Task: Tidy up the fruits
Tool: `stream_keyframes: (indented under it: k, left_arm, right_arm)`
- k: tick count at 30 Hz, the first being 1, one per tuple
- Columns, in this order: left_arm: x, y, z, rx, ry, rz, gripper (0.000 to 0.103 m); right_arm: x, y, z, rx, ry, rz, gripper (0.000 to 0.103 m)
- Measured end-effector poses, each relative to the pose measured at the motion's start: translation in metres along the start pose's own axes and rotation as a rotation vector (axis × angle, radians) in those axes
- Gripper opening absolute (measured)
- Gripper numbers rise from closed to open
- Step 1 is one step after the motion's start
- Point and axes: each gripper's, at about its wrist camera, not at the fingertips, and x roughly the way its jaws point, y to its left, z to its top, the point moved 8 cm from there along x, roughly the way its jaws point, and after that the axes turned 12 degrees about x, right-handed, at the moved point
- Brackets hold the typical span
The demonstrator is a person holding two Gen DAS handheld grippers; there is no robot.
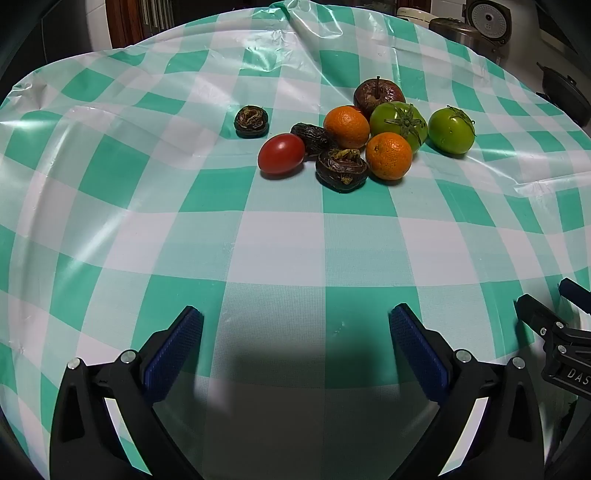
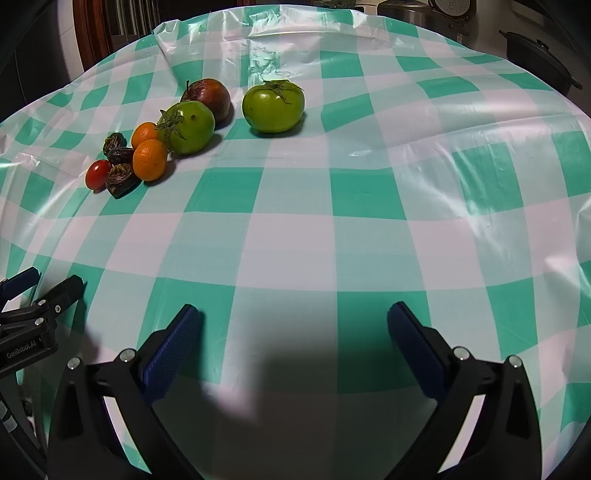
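Note:
A cluster of fruit lies on the green-and-white checked tablecloth (image 1: 280, 240): a red tomato (image 1: 281, 153), two oranges (image 1: 346, 126) (image 1: 388, 155), two green tomatoes (image 1: 398, 123) (image 1: 451, 130), a dark red apple (image 1: 378, 95) and dark wrinkled fruits (image 1: 341, 169), one apart at the left (image 1: 251, 121). In the right wrist view the cluster sits far left, with one green tomato (image 2: 273, 106) standing apart. My left gripper (image 1: 295, 325) is open and empty, well short of the fruit. My right gripper (image 2: 293, 321) is open and empty too.
Pots and a rice cooker (image 1: 487, 22) stand beyond the table's far right edge. A dark pan (image 2: 535, 59) sits at the far right. The other gripper shows at the right edge of the left view (image 1: 554, 332) and the left edge of the right view (image 2: 37, 306).

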Motion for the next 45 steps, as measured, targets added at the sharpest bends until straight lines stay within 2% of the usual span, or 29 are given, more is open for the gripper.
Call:
stream_keyframes:
  k: [42, 45]
  left_arm:
    - [0.0071, -0.0052, 0.0070, 0.004, -0.003, -0.003, 0.099]
    - [0.0062, -0.0052, 0.0062, 0.046, 0.010, -0.034, 0.099]
  right_arm:
    - [-0.0004, 0.0005, -0.0003, -0.003, 0.000, 0.002, 0.102]
    - [0.0013, 0.0078, 0.0002, -0.022, 0.024, 0.014, 0.102]
